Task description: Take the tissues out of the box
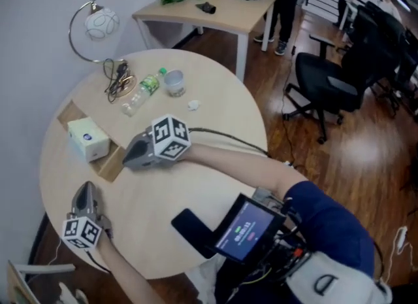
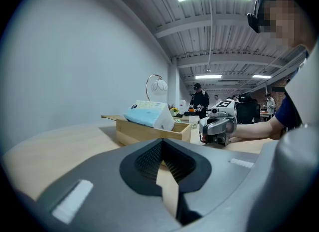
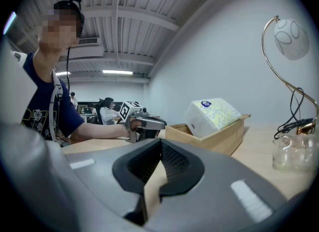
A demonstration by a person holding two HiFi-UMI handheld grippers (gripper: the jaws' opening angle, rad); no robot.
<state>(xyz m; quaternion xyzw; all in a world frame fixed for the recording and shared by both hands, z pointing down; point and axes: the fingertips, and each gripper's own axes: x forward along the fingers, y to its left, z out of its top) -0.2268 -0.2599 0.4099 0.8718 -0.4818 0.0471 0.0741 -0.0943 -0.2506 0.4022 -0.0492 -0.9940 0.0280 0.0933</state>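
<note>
A wooden box (image 1: pixel 112 163) lies on the round table's left side, with a white and pale-blue tissue pack (image 1: pixel 88 138) resting tilted inside it. My right gripper (image 1: pixel 128 159) is shut and empty, its tip just beside the box's near end. My left gripper (image 1: pixel 83 190) sits low near the table's front-left edge, a short way from the box, shut and empty. In the left gripper view the tissue pack (image 2: pixel 148 114) leans out of the box (image 2: pixel 149 132), and the right gripper (image 2: pixel 218 126) is to its right. From the right gripper view I see the pack (image 3: pixel 212 116), the box (image 3: pixel 219 138) and the left gripper (image 3: pixel 142 126).
A plastic bottle (image 1: pixel 142 92), a glass cup (image 1: pixel 174 82), a tangle of cables (image 1: pixel 117 80) and a globe lamp (image 1: pixel 98 25) stand at the table's far side. A small white scrap (image 1: pixel 193 105) lies past the right gripper. A black office chair (image 1: pixel 326 80) stands to the right.
</note>
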